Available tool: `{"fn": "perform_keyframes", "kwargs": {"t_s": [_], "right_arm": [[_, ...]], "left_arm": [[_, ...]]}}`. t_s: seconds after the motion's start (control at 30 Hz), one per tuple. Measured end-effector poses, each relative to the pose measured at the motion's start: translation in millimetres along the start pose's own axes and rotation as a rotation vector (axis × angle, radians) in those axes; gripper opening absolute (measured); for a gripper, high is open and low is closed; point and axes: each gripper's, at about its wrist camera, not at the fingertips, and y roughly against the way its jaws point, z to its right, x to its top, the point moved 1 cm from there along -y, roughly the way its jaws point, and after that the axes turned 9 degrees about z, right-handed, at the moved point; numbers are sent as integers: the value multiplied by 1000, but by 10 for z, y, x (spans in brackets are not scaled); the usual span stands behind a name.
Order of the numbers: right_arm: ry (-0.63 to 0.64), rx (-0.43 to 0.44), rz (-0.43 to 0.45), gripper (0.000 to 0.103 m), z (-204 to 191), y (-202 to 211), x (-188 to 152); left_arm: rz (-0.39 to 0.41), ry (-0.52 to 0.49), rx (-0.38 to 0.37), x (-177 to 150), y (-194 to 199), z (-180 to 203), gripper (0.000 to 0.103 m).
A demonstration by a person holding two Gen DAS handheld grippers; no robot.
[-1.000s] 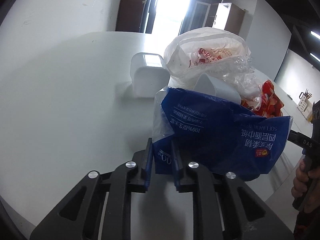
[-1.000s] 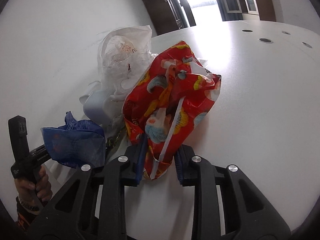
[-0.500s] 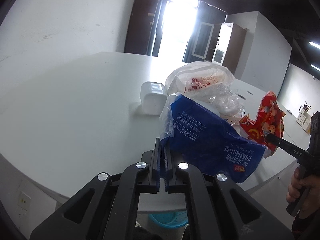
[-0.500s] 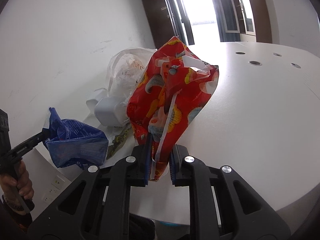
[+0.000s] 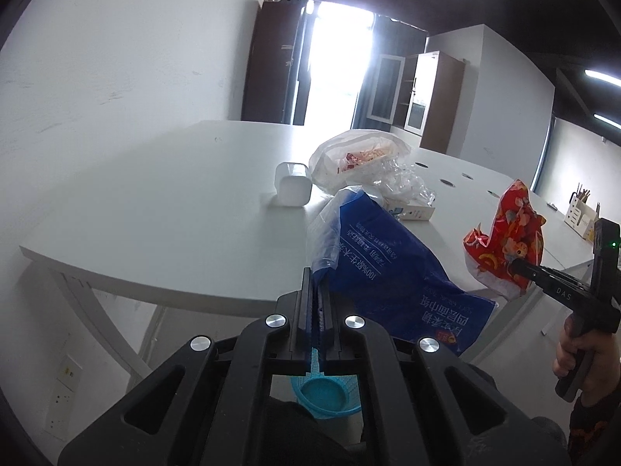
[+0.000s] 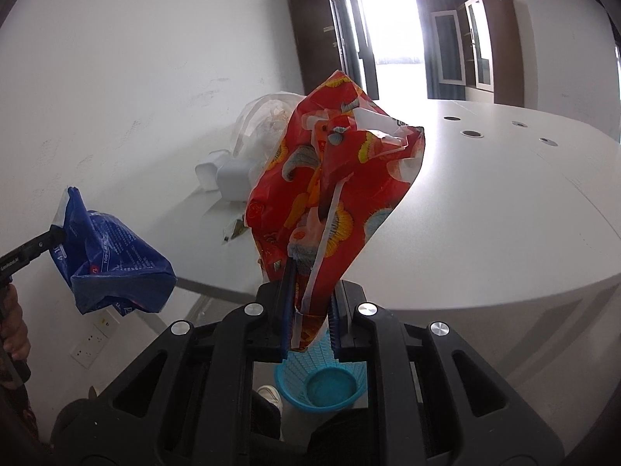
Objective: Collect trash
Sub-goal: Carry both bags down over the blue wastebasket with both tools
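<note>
Since the earlier frames both grippers have moved back from the worktop [image 5: 155, 209], and both bags now hang beyond its edge. The left gripper [image 5: 317, 295] is closed tight on the corner of the blue bag [image 5: 392, 268]. The right gripper [image 6: 310, 303] is a little open, clamping the red bag [image 6: 330, 194]. Below is a turquoise basket [image 6: 330, 388]. Only the left view shows the small box [image 5: 413, 213] on the worktop; farther lie a white container [image 5: 293, 188] and a white plastic bag [image 5: 357, 155].

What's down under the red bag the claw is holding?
Below the red bag, held in the right claw, a blue basket sits on the floor. It looks empty, though the claw hides part of its rim.
</note>
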Motion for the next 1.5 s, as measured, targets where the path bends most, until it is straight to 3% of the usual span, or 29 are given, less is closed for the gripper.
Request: {"fn": "perform_keyframes", "kwargs": {"t_s": [0.3, 0.57, 0.9, 1.1, 1.27, 1.5], "right_arm": [[20, 50, -65, 13, -65, 398, -387], [49, 107, -184, 13, -266, 384, -801], [80, 84, -326, 13, -379, -192, -1215], [30, 88, -439, 13, -284, -706, -1590], [-23, 77, -533, 13, -129, -1177, -1770], [-48, 31, -616, 12, 37, -1742, -1893]], "left_arm": [[-118, -37, -18, -440, -28, 215, 1], [-208, -28, 17, -847, -291, 215, 1], [-337, 5, 99, -1398, -944, 80, 1], [-389, 21, 138, -1665, -1407, 60, 1], [-459, -8, 154, -1811, -1801, 49, 0], [-485, -50, 203, -2025, -2362, 68, 0]]}}
